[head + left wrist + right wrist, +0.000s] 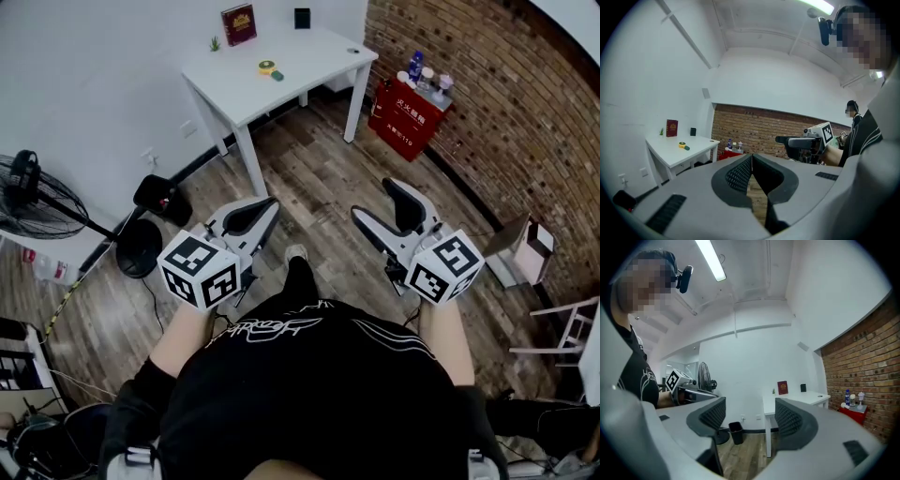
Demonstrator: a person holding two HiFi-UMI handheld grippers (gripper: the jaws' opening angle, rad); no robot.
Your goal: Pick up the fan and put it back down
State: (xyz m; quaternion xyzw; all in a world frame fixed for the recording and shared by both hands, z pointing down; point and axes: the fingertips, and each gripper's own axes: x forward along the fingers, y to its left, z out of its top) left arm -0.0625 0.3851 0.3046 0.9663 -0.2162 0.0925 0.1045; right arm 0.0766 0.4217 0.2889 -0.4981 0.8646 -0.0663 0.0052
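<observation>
— Wood flooring is bearing which containers?
— One red box (405, 117) by the brick wall is holding several bottles (427, 75), too small to count. One black bin (159, 197) is sitting beside the fan (39, 208), contents unseen.
— How is the fan looking?
— One only: black, round-caged, standing upright on the floor by the white wall, well apart from both grippers.
— And the grippers?
— Left gripper (270, 204) is pressing its jaws together on nothing; right gripper (373, 199) is holding its jaws wide apart, empty
</observation>
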